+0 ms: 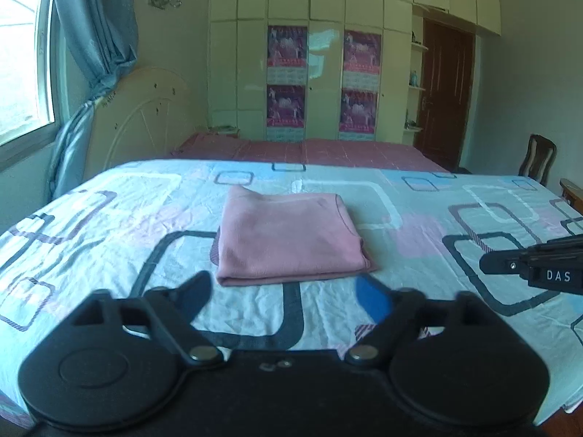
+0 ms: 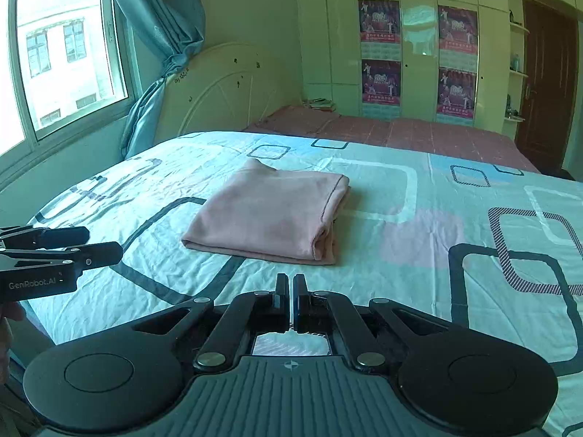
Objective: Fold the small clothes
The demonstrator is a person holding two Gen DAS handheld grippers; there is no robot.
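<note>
The bed (image 1: pixel 109 218), spread with a pale sheet printed in rounded squares, fills the near half of both views and carries the whole job. Beyond its far edge lies a second surface under a pink checked cover (image 1: pixel 328 151), then a wall of cream wardrobe doors (image 1: pixel 324 73) with four posters, a dark door at the right, and a window (image 2: pixel 65 54) with blue curtains (image 2: pixel 160 29) at the left.

The pink garment (image 1: pixel 288 236) lies around the middle of the bed, well in from every edge, already folded into a thick flat rectangle with its layered edges showing along the right side. It looks finished, which would explain why neither tool touches it.

The left gripper (image 1: pixel 288 291) hovers over the near edge with its jaws spread wide and nothing between them. The right gripper (image 2: pixel 290 293) also hangs over the near edge, jaws pressed together and empty.

Nothing lies between the grippers and the garment. A wooden chair (image 1: pixel 539 160) stands off the bed's far right corner, out of the way.
</note>
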